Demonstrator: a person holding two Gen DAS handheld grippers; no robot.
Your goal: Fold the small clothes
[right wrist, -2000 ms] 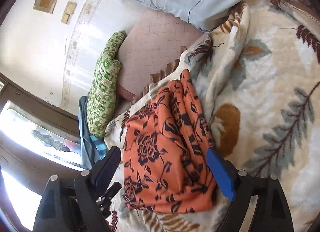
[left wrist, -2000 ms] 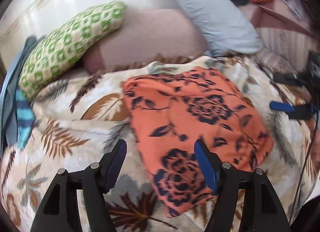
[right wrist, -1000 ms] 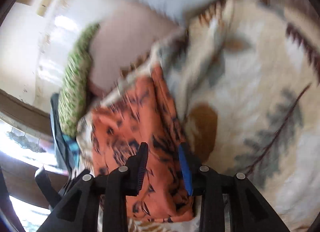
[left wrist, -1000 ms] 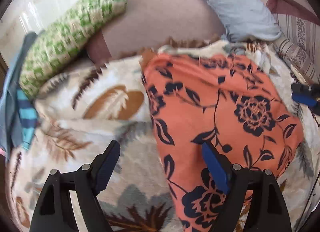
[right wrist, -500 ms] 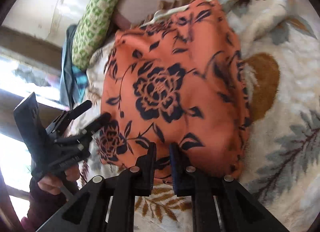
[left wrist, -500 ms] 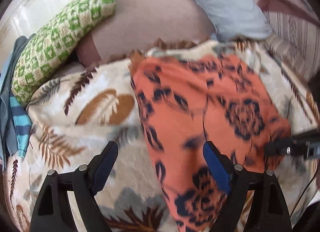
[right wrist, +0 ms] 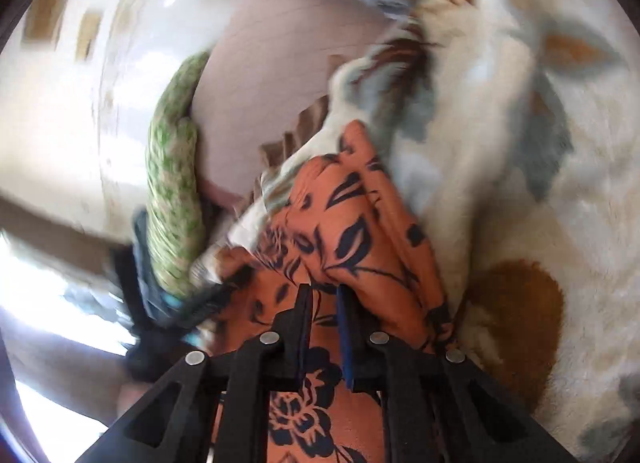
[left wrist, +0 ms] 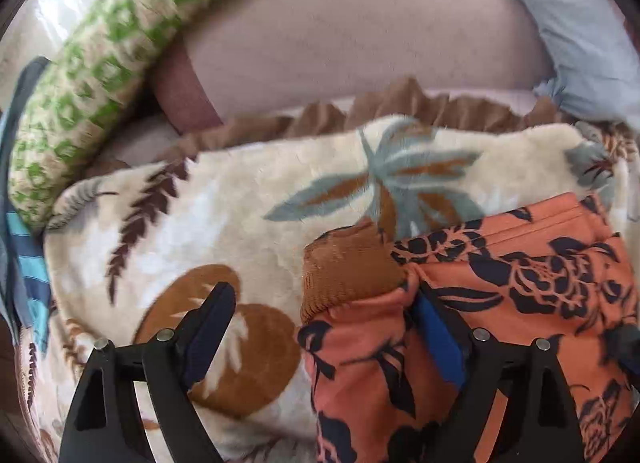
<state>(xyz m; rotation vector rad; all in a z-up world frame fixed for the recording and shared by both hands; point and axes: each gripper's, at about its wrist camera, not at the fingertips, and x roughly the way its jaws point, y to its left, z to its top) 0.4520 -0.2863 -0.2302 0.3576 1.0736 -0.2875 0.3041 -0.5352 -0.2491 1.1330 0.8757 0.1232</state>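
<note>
Cream leaf-print fleece blanket (left wrist: pixel 224 223) is spread under both grippers. Orange floral cloth garment (left wrist: pixel 500 275) is bunched on it, pinched by the closing right gripper (right wrist: pixel 324 295). Left gripper (left wrist: pixel 320 303) is opening, its right finger resting on the garment.

Left black two-finger gripper with blue pads (left wrist: pixel 320 315): tilted steeply downward, jaws spread wide and opening. Left finger (left wrist: pixel 208 319) over bare blanket, right finger (left wrist: pixel 438 333) on orange floral garment (left wrist: pixel 520 275), its ribbed brown hem between jaws, unpinched.

Right black two-finger gripper with blue pads (right wrist: pixel 323 301): angled gently downward, jaws nearly together, closing, fold of same garment pinched between pads.
</note>
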